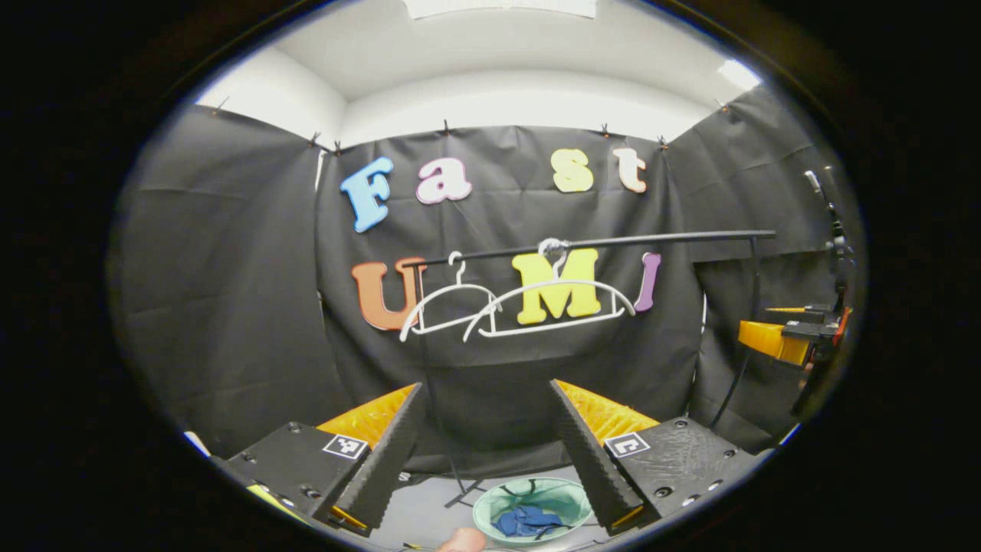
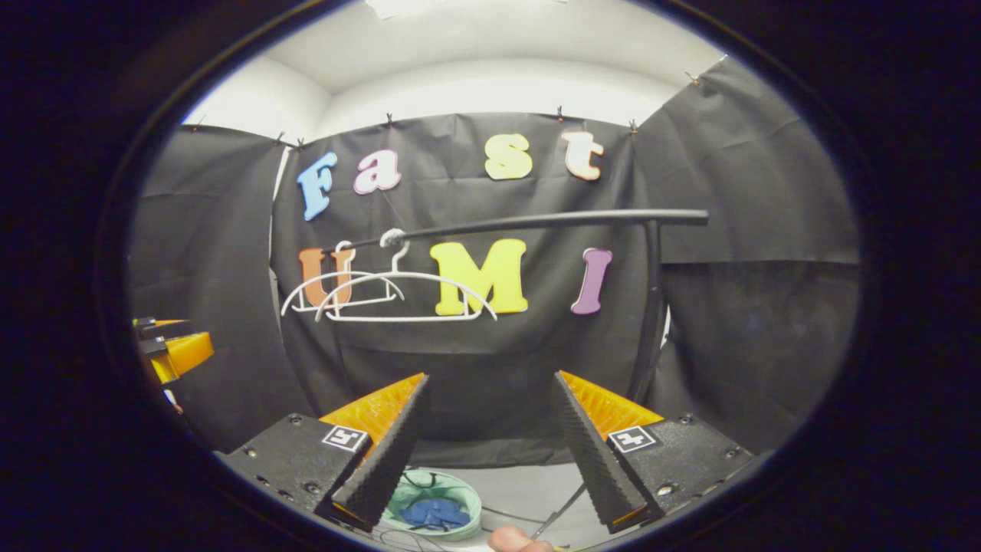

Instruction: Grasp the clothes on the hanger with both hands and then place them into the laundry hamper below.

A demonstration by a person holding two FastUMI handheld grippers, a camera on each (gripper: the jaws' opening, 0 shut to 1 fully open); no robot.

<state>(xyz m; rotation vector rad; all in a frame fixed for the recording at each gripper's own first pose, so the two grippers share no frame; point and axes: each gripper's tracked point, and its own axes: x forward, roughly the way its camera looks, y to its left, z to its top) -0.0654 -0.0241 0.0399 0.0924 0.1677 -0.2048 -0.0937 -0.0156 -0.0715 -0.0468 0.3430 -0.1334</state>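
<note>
- The left gripper is spread wide with nothing between its fingers; the right gripper is just as wide apart and just as empty.
- Both hangers on the rail are bare, so no clothes are left up there to take.
- The clothes, a blue bundle, lie inside the laundry hamper on the floor, at about 6 o'clock and well below both grippers (so the task looks done, or nearly so).
- In the right gripper view the hamper sits at about 7 o'clock, partly behind that gripper's own finger, with the blue bundle in it.
- The rail runs across from 9 to 3 o'clock, well above the hamper; the hangers hang toward its 9 o'clock end.
- Neither gripper looks clearly nearer the hamper.
- The rail's upright post and its thin floor legs stand near the hamper; nothing else blocks the way down.
</note>
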